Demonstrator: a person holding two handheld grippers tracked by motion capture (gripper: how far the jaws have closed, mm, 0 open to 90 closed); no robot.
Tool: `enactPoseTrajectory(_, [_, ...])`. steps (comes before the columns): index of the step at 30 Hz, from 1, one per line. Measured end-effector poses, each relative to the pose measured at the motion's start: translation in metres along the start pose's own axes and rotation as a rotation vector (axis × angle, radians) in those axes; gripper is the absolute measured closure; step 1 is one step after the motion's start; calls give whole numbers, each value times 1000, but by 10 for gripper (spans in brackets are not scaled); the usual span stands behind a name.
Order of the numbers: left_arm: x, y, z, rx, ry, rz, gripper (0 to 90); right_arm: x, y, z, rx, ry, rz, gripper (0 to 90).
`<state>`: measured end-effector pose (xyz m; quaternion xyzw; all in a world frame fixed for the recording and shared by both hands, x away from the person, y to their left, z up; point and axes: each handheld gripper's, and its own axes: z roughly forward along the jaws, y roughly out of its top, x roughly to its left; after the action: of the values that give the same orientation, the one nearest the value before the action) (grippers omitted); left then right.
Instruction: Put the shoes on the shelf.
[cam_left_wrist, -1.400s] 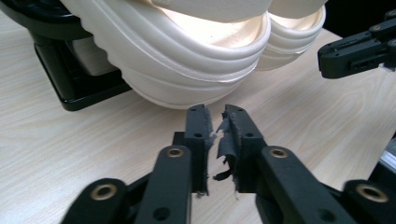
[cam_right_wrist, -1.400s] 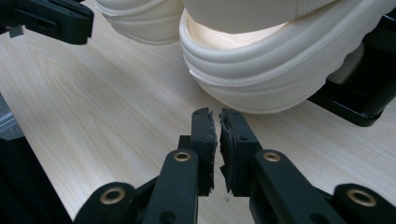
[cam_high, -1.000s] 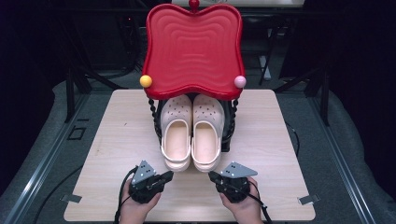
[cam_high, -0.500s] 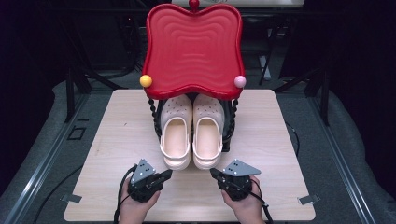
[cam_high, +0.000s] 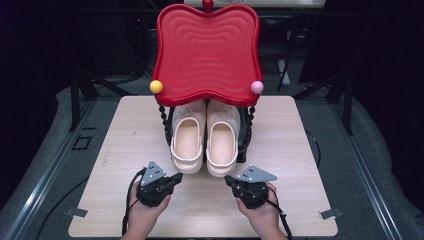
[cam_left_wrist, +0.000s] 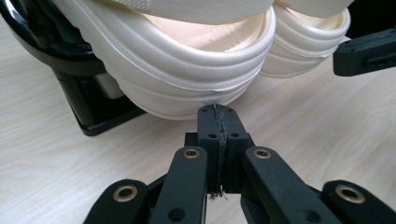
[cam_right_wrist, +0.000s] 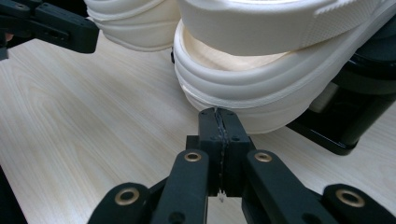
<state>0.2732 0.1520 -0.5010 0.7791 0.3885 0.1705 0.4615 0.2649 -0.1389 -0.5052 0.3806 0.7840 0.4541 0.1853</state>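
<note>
Clogs (cam_high: 205, 137) side by side under red tray (cam_high: 207, 50), heels toward person; both claws (cam_left_wrist: 218, 122) (cam_right_wrist: 218, 122) clenched empty.

Cream clogs (cam_high: 205, 140), red rippled tray (cam_high: 206, 50), pale wood-grain table (cam_high: 300, 150), black jaws.

Two cream clogs (cam_high: 205, 137), side by side, heels toward near edge, toes tucked under red rack on tabletop.

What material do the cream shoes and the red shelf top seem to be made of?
The cream clogs look like moulded foam or soft plastic: matte, seamless, with ridged soles. The red shelf top looks like glossy hard plastic, with moulded ripples and light reflections. The table shows pale wood grain, perhaps laminate.
</note>
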Motion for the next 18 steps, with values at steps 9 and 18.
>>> enactPoseTrajectory(9, [15, 15, 5, -15, 32, -17, 895, -2, 12, 11, -8, -6, 9, 896])
enactPoseTrajectory(18, [19, 28, 11, -16, 42, -3, 895, -12, 25, 19, -39, -24, 46, 894])
